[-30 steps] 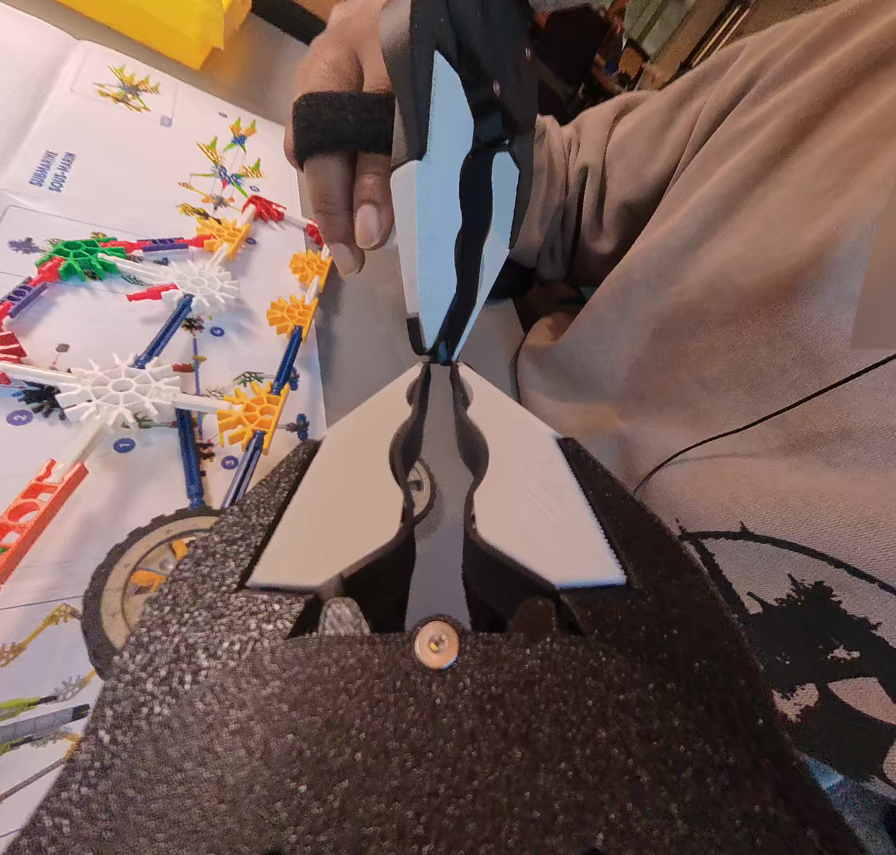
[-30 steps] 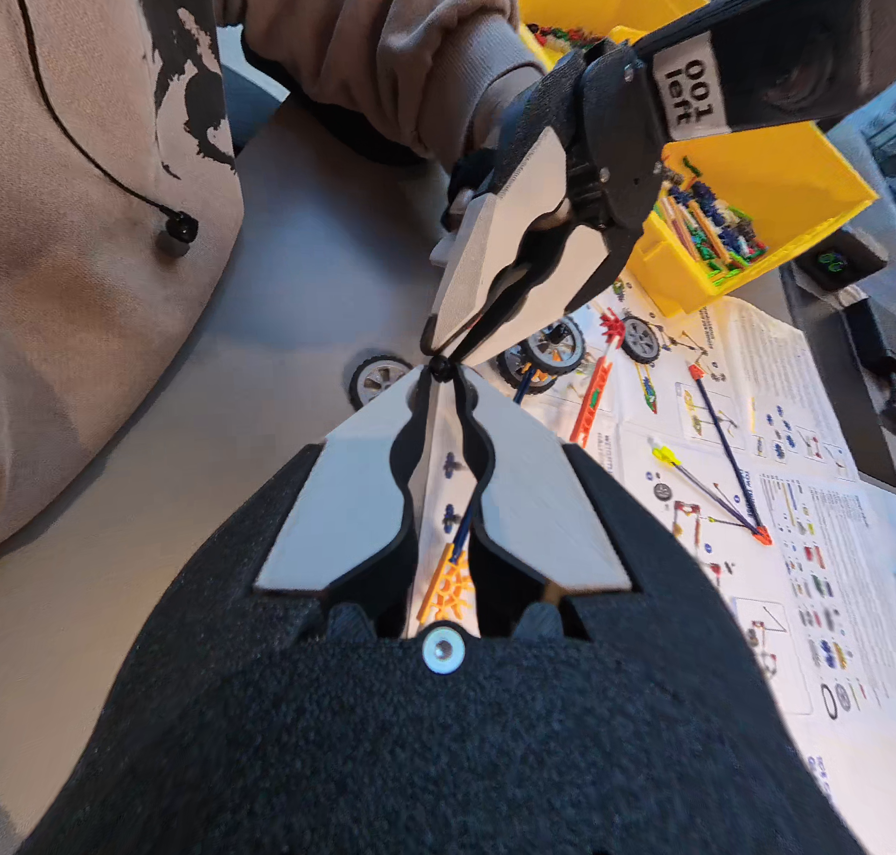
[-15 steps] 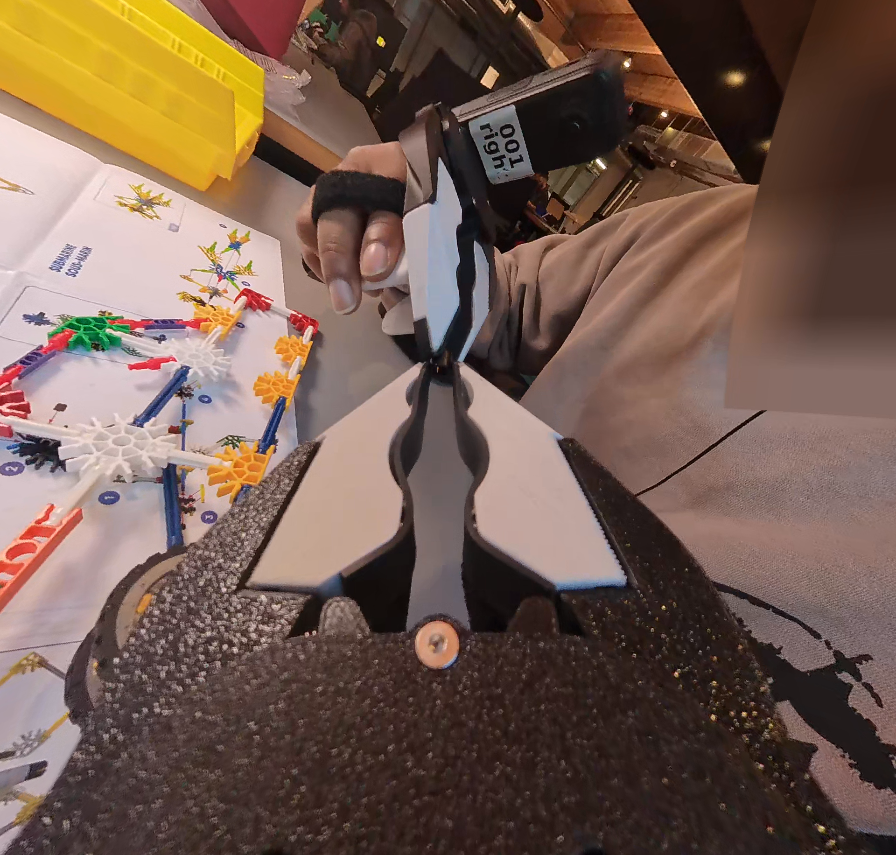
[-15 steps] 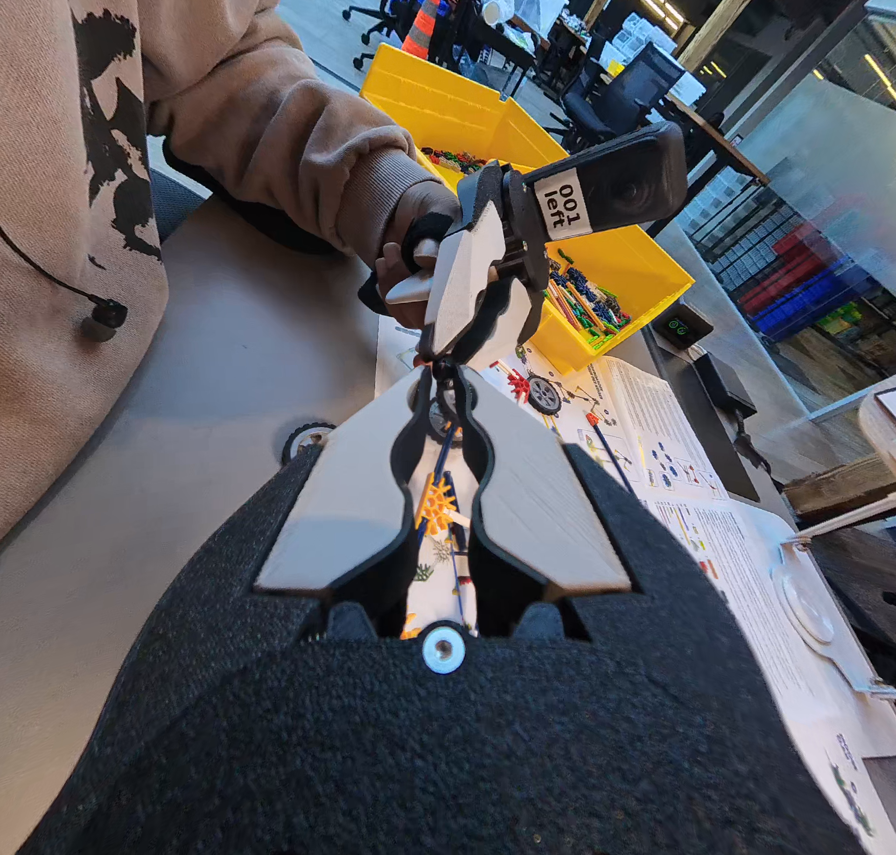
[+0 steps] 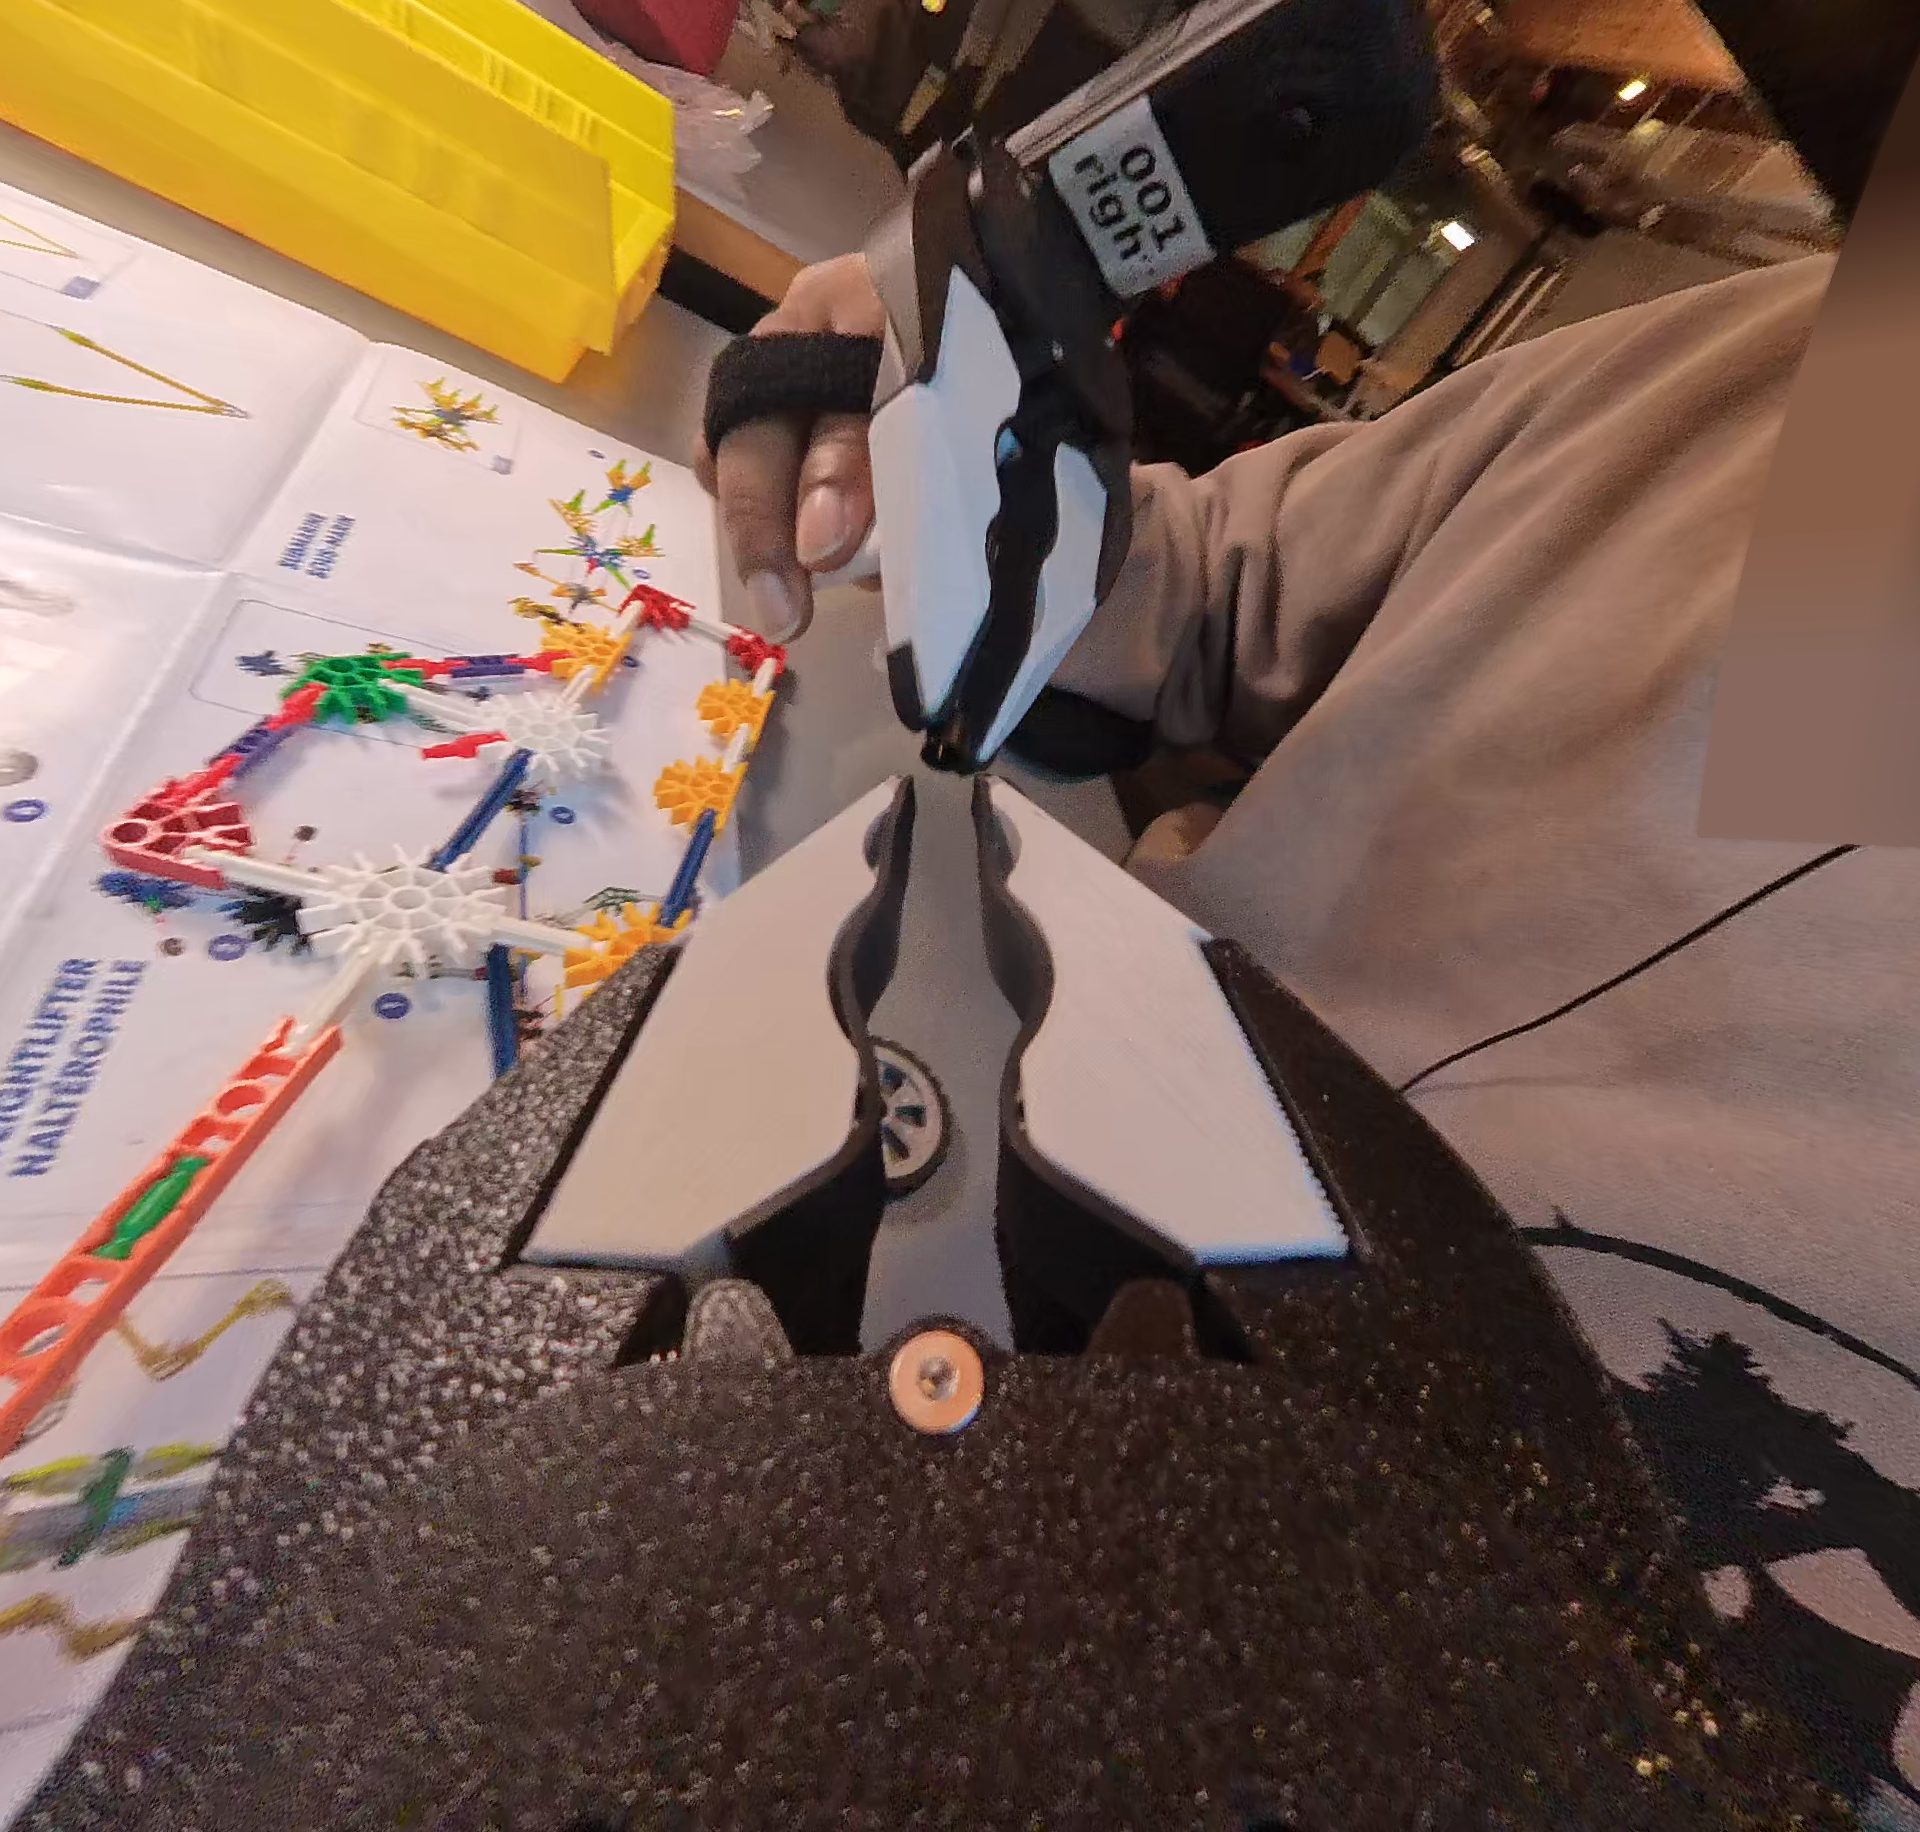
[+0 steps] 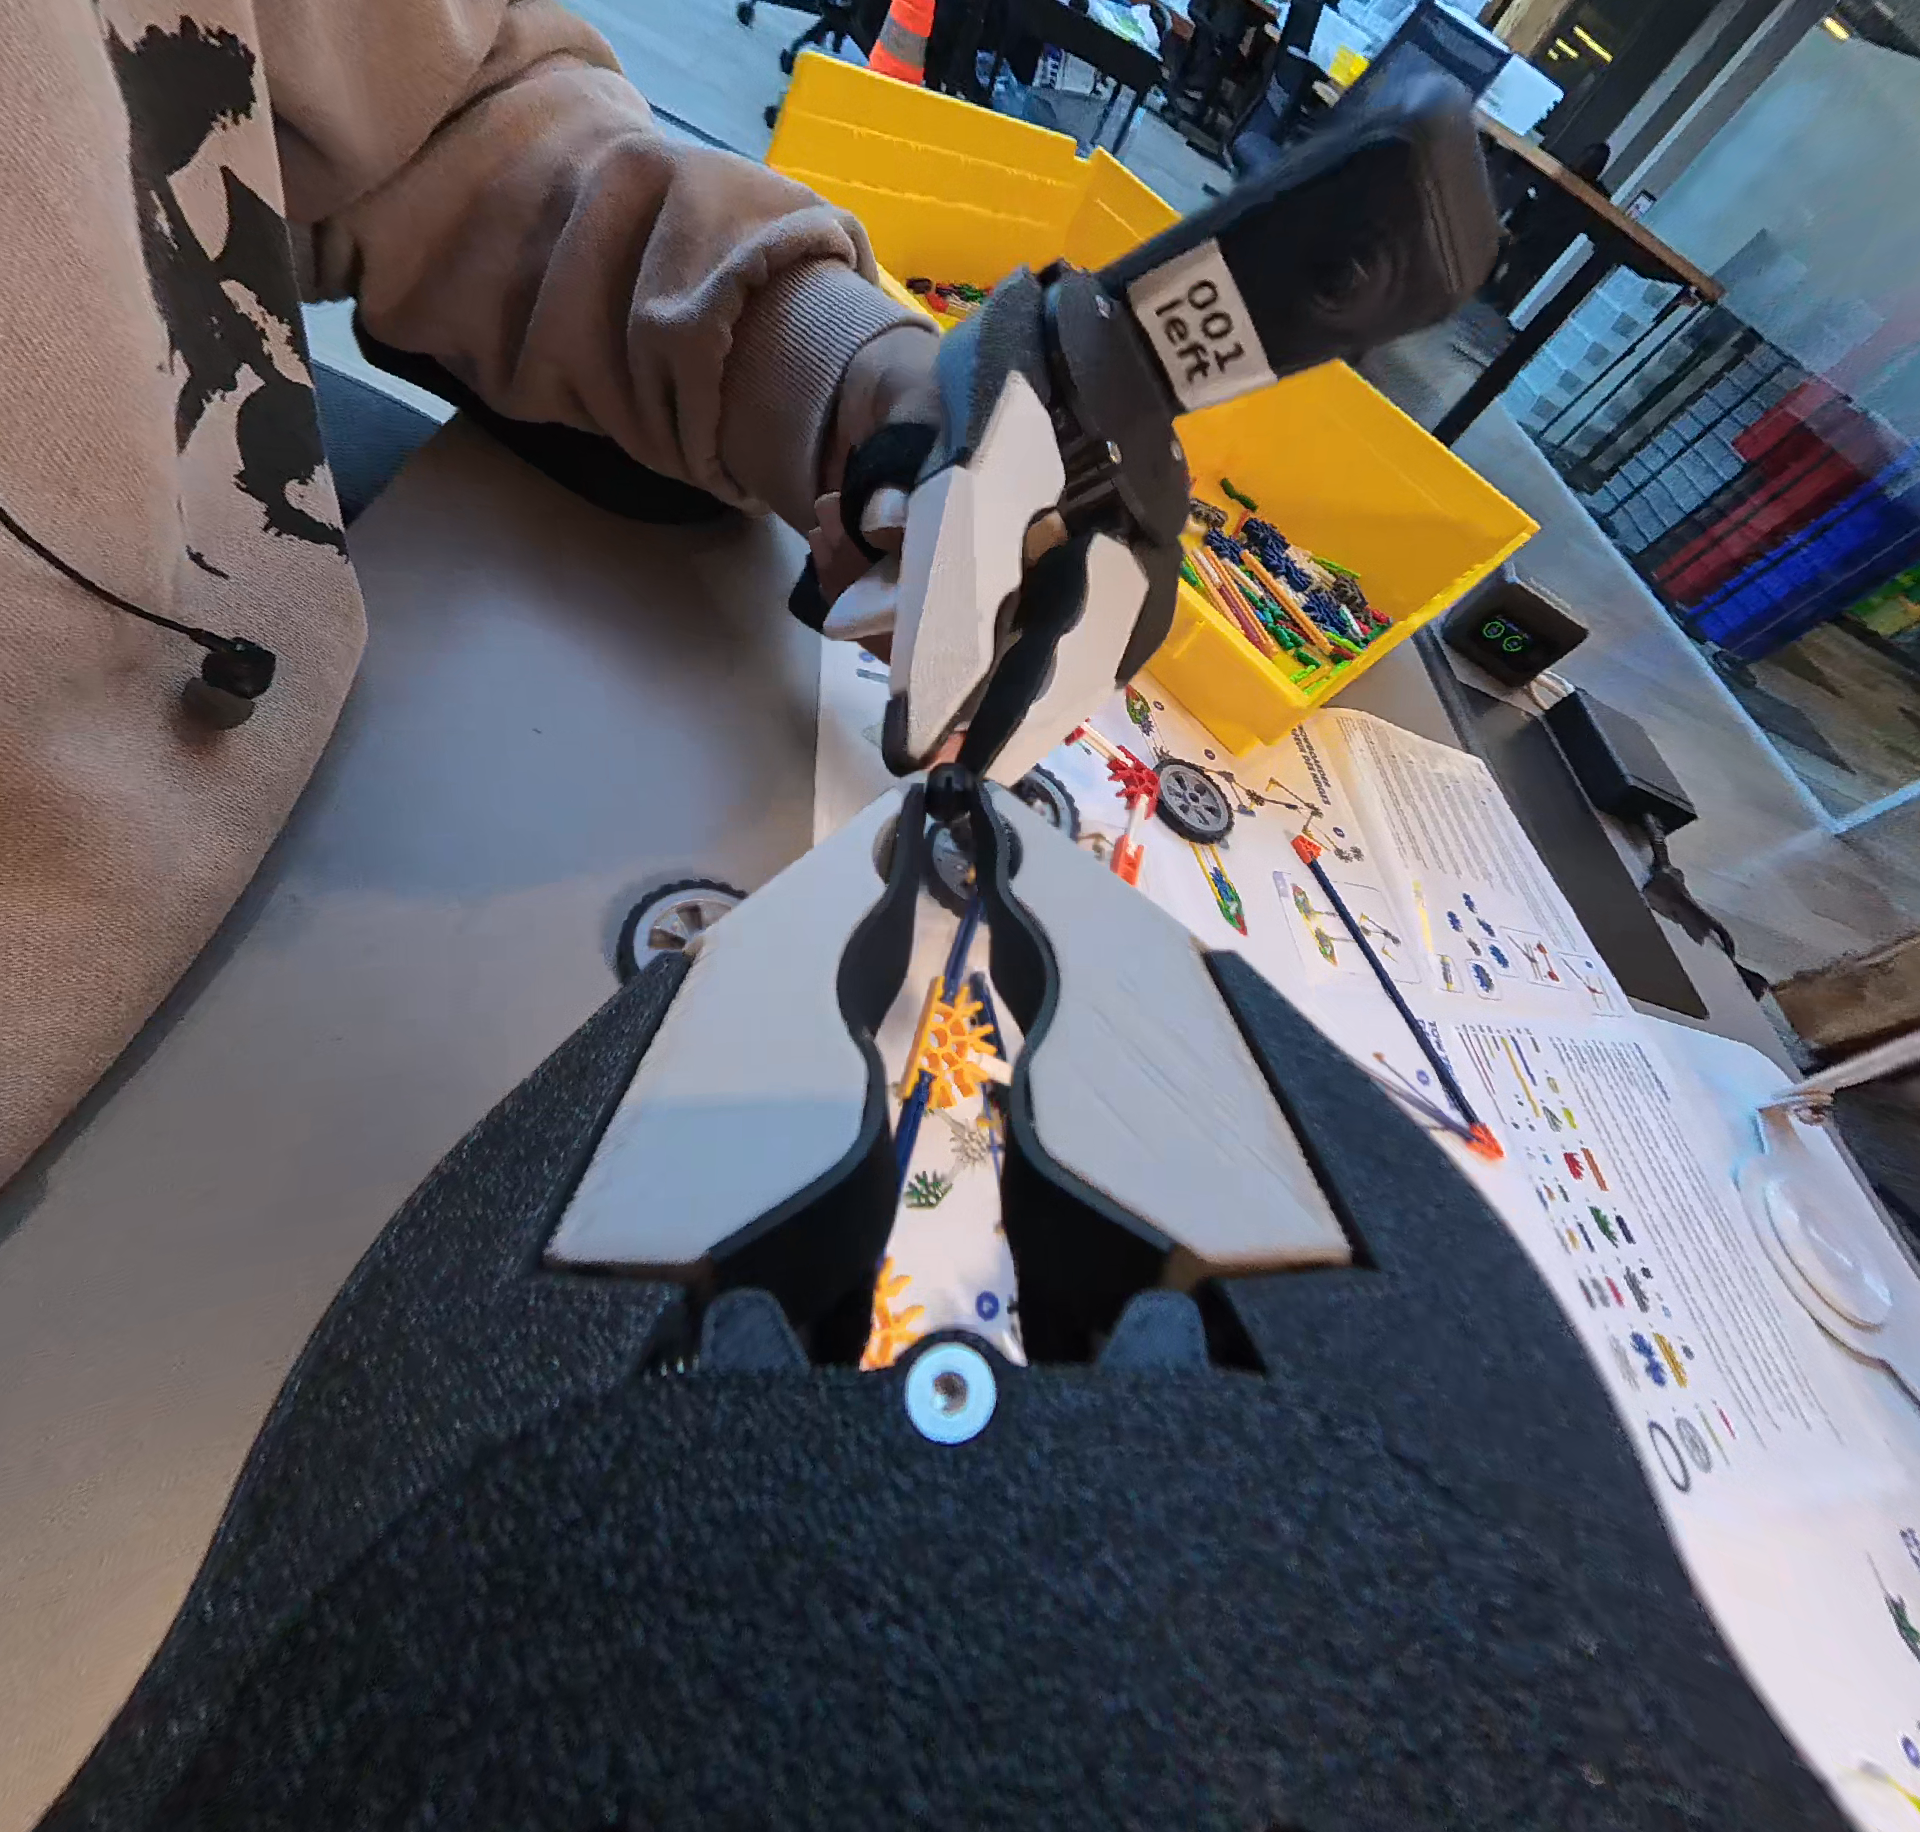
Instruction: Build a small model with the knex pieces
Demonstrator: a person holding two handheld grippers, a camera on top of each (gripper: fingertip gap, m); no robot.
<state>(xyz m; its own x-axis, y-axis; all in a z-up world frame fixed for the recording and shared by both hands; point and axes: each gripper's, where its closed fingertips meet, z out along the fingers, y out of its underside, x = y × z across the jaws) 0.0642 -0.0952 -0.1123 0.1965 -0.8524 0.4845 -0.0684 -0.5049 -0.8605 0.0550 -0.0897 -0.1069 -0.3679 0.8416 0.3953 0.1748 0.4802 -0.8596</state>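
My right gripper point(image 6: 948, 800) is shut on a small black piece point(image 6: 948, 787) pinched at its very tips. It also shows in the left wrist view point(image 5: 951, 743), pointing down with the piece point(image 5: 940, 756) at its tips. My left gripper point(image 5: 942, 795) points up at it, tip to tip. Its fingertips stand a narrow gap apart with bare grey table showing between them, and the piece sits just beyond them. In the right wrist view the left gripper point(image 6: 951, 759) comes down onto the piece from above. Both are held above the table edge.
A white instruction sheet point(image 5: 312, 494) carries a model of coloured rods and connectors point(image 5: 416, 899). Loose wheels point(image 6: 675, 920) lie on the grey table. Yellow bins point(image 6: 1351, 494) of parts stand behind. A person's beige sweatshirt point(image 5: 1455, 691) is close by. A black adapter point(image 6: 1616, 764) lies at the far edge. Left and right tips are no more than a few centimetres apart.
Both grippers have tilted up and kept tip to tip. The black piece now sits just clear of the left tips, in the right gripper's tips.
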